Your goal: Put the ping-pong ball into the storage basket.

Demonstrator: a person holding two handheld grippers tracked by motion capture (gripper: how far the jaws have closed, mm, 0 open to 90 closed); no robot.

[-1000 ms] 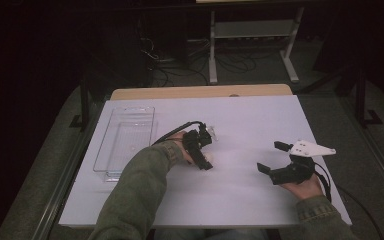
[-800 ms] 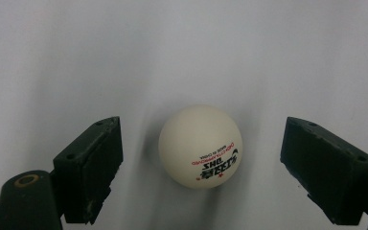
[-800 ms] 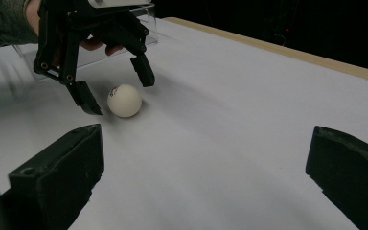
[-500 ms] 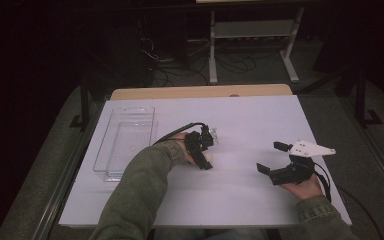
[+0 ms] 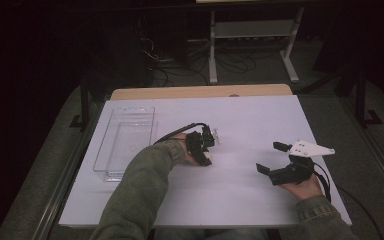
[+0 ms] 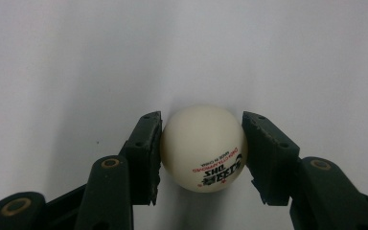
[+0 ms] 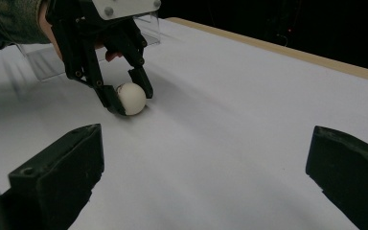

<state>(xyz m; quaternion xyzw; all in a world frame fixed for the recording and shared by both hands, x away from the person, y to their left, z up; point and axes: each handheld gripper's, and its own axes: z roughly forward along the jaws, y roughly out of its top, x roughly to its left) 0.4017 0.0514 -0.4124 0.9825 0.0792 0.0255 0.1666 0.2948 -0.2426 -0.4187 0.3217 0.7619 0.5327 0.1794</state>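
A white ping-pong ball point(image 6: 203, 146) with red and black print rests on the white table sheet point(image 5: 240, 200). My left gripper point(image 6: 202, 149) is shut on it, with one pad pressing each side. Its jaws have just been closing with the ball between them. In the right gripper view the left gripper point(image 7: 130, 99) reaches down from the upper left and pinches the ball point(image 7: 132, 98) at table level. In the high view the left gripper point(image 5: 207, 142) is at mid-table. My right gripper point(image 5: 271, 157) stands open on the right with nothing between its jaws, which spread wide in its own view point(image 7: 203, 177).
A clear plastic tray point(image 5: 130, 109) lies on the left of the sheet, just behind the left hand, and its wall point(image 7: 38, 64) shows in the right gripper view. The table's wooden far edge point(image 5: 200, 91) borders a dark floor with cables and a metal stand.
The left gripper's jaws have drawn in around the ball. Both hands stay in the same places.
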